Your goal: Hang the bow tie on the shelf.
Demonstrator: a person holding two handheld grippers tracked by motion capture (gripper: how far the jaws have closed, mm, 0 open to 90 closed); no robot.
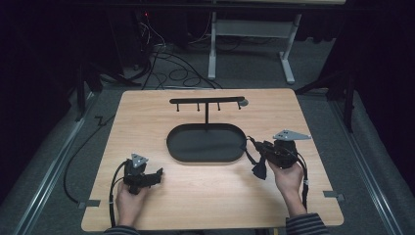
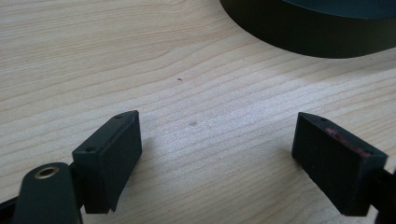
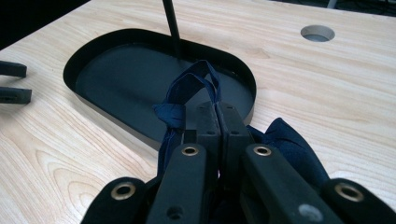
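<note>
while clamped on blue cloth (image 3: pixel 196 88) | right gripper (image 3: pixel 217 114) | seemingly above tray (image 3: pixel 93 74)

Person's equipment. Left claw (image 1: pixel 157 173): black body, grey three-cornered plate on top, black cable trailing from it; its two blocky black jaws carried small screw holes, a brass-coloured rivet and a reddish, worn pad face. Right claw (image 3: pixel 217 116): black, with brass-ringed pivots on its linkage arms. Sleeves (image 1: pixel 307 225): dark, finely striped fabric.
</note>
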